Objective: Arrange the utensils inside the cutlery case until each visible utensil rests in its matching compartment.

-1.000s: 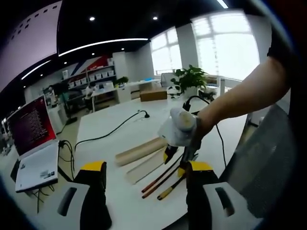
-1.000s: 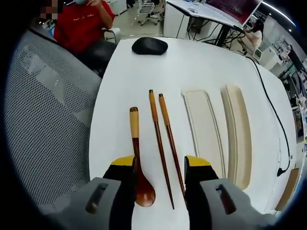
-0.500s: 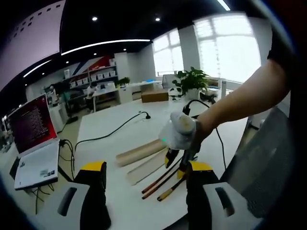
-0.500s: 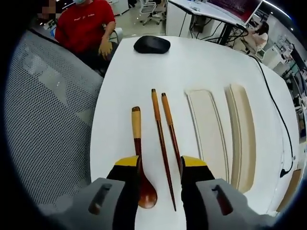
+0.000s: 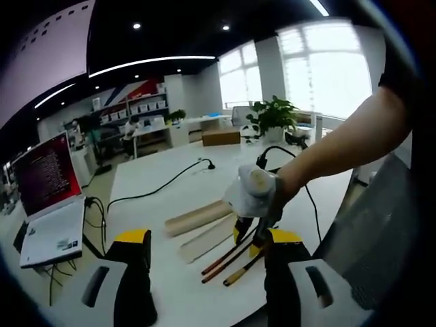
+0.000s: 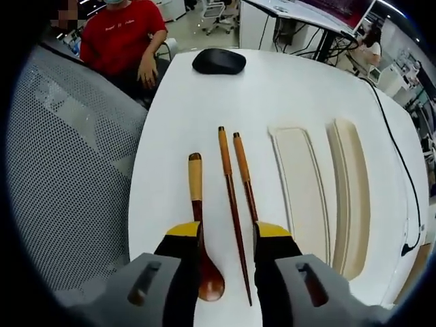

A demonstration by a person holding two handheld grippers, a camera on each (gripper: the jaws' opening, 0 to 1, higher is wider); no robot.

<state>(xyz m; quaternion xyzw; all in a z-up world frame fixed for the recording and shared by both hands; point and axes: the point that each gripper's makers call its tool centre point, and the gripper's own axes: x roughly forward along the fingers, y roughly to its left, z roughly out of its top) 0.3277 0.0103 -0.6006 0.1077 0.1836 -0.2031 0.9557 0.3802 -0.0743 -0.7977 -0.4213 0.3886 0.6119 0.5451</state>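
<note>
Beside the empty cutlery case (image 6: 303, 191) on its chair side, your spoon (image 6: 201, 238) and chopsticks (image 6: 236, 197) lie unplaced, so nothing is done; your right gripper (image 6: 227, 235) straddles them with jaws apart, while your left gripper (image 5: 204, 246) hangs open.

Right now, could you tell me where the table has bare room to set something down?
Bare white table between the black mouse and the chopsticks. Crowded nearer: spoon, chopsticks and the two case halves lie side by side.
</note>
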